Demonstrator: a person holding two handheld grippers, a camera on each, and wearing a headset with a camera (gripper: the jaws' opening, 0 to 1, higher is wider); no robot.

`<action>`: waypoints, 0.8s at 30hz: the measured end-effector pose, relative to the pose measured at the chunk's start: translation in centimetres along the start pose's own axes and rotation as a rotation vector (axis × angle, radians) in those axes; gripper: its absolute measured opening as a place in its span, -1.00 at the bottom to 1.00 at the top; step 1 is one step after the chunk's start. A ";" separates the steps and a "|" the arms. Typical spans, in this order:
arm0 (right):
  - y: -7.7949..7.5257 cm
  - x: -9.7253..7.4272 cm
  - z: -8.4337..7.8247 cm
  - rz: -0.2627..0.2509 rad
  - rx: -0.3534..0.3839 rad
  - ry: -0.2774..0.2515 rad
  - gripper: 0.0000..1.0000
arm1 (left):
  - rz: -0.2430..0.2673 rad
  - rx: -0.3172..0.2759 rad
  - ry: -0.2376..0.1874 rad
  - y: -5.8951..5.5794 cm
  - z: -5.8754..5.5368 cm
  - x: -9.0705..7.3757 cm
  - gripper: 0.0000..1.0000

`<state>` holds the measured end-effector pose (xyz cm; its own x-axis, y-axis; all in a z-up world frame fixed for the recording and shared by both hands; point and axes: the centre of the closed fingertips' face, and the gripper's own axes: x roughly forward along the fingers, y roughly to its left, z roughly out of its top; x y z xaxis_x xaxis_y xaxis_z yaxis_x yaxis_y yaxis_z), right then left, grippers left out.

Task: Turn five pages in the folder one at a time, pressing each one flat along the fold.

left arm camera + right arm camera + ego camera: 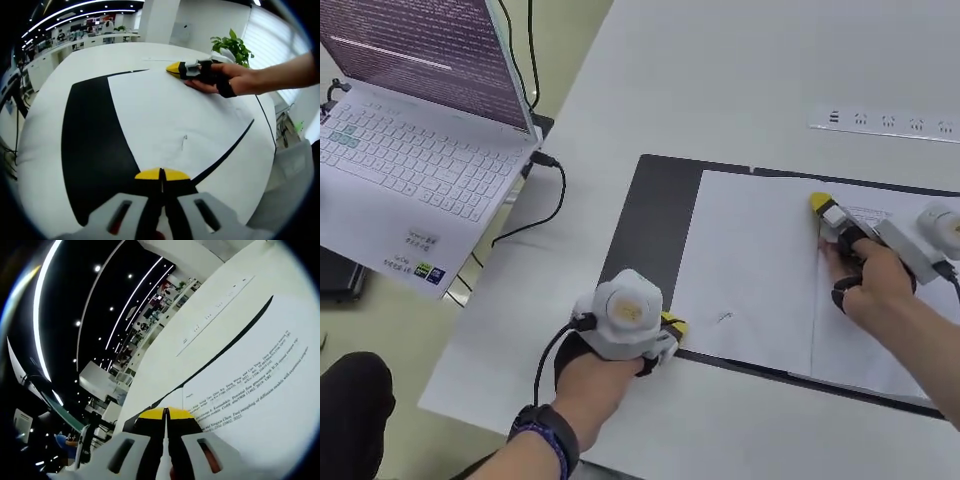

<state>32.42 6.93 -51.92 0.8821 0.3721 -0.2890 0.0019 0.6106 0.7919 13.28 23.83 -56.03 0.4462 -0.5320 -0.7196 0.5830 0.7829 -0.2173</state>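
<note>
1. the folder (645, 220) lies open on the white table (720, 80), with its black cover spread to the left. a blank white page (750, 260) lies over the cover, and a printed page (850, 350) sits to the right of the fold (817, 300).
2. the right gripper (820, 204) sits low at the far end of the fold with its jaws pressed together. my guess is that the shut tips act as a blunt edge for smoothing the crease.
3. the left gripper (672, 326) rests at the near edge of the folder, by the bottom of the blank page, and its jaws are also pressed together. it probably pins the sheet so it cannot spring back during the pressing.
4. in the left gripper view the yellow tips (162, 174) meet with no gap. the sheet is too thin to tell whether its edge is caught between them.
5. in the right gripper view the tips (165, 413) hover over lines of small print, and i cannot tell whether they touch the paper.
6. the right edge of the folder is cut off in the head view, and the person's forearm covers part of the printed page. the thickness of the stack does not show, so i cannot judge how many pages are already over.
7. a laptop (410, 150) and a power strip (885, 122) sit well apart from the work.
</note>
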 end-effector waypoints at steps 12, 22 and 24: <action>-0.9 1.6 1.1 -0.002 -0.005 0.005 -1.00 | 0.007 0.009 0.000 0.0 0.0 0.0 -1.00; -0.2 0.0 -0.4 0.057 -0.073 0.065 -1.00 | -0.008 0.000 0.000 0.0 0.0 0.0 -1.00; -0.1 -0.4 -0.7 0.063 -0.075 0.070 -1.00 | -0.008 0.000 -0.002 0.0 0.0 0.0 -1.00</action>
<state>31.75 7.22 -52.25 0.8442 0.4575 -0.2793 -0.0899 0.6346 0.7676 13.23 23.83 -56.04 0.4429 -0.5384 -0.7169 0.5863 0.7789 -0.2228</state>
